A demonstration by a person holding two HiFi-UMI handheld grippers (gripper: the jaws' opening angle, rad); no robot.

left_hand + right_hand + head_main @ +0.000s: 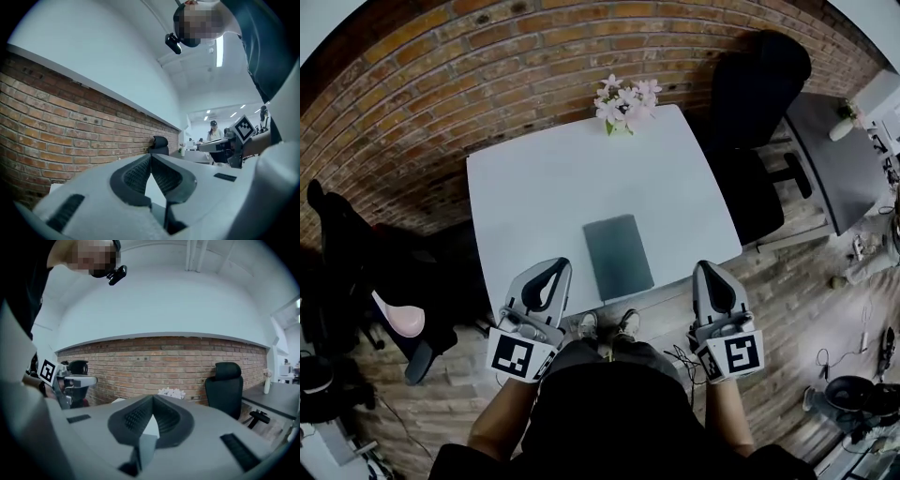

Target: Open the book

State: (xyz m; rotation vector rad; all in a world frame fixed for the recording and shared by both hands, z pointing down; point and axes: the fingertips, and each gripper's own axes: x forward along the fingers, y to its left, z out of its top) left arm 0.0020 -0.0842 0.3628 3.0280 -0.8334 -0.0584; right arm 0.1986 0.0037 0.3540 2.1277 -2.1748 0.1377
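Observation:
A dark grey closed book (618, 255) lies flat near the front edge of the white table (544, 187). My left gripper (555, 263) hovers over the table's front left edge, left of the book, with its tips together and nothing in them. My right gripper (707, 266) hangs beyond the table's front right corner, right of the book, also shut and empty. In the left gripper view the jaw tips (151, 155) meet, and the right gripper view shows the same (153, 397). Both grippers point level toward the brick wall.
A pot of pink and white flowers (624, 103) stands at the table's far edge. A black office chair (761, 84) sits at the right, beside a dark desk (839, 155). Another dark chair (356, 272) stands at the left. The brick wall (487, 66) runs behind.

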